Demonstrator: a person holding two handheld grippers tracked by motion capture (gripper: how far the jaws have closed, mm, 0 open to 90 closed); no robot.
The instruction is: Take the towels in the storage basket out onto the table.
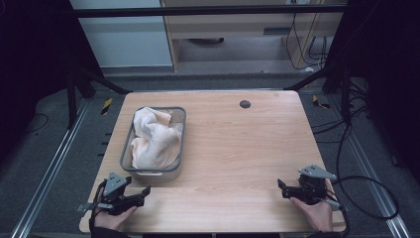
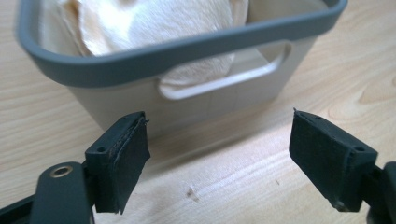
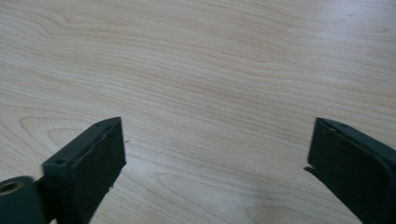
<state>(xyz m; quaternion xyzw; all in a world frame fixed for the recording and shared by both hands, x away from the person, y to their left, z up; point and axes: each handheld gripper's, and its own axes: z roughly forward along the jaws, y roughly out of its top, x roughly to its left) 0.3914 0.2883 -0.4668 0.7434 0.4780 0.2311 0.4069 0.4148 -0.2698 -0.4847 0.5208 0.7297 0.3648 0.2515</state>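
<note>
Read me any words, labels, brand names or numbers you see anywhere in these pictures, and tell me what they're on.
None: no readable text on the grey bin, the cream cloth inside it, the wooden table, the left gripper or the right gripper.

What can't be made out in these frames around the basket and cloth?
- Basket floor: high view, covered by the cloth.
- Whether anything lies under the cloth: both views, cloth hides it.
- Basket's far end: left gripper view, cut off by the top edge.
- Dark round spot on the table: high view, too small to identify.
</note>
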